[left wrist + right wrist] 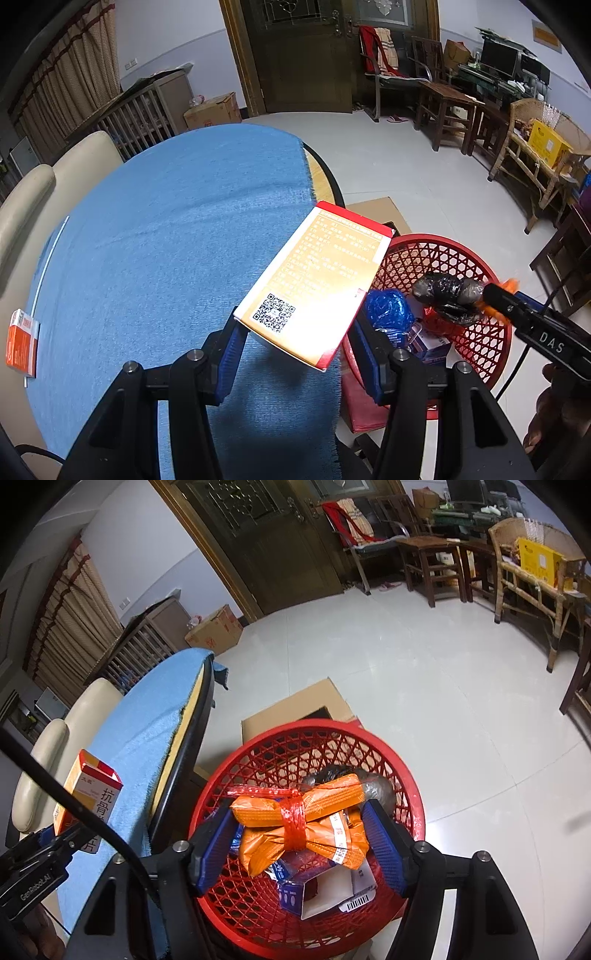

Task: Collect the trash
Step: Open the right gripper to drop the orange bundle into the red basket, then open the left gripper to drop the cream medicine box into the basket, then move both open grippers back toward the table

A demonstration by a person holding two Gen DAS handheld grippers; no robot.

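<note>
Over the table edge, the left gripper (295,332) is clamped on a box (314,284), flat side up, so it can swing straight across to the basket (495,332) sitting on the floor just beside the table (166,240). My guess is it's held by the short end to drop in lengthwise.

Right gripper (299,834) hangs over the basket with an orange bundle (306,827) tied in red string between its pads. They look closed on it, and there's a dark wrapped lump (447,295) at the far end of it, so that piece is basically ready to let go.

Basket already has a blue bag (388,306) and some cartons in it. One orange pack (22,343) is on the cloth near the far side. Main snag: the right gripper sits right over the basket mouth, so the box probably has to wait or squeeze past.
</note>
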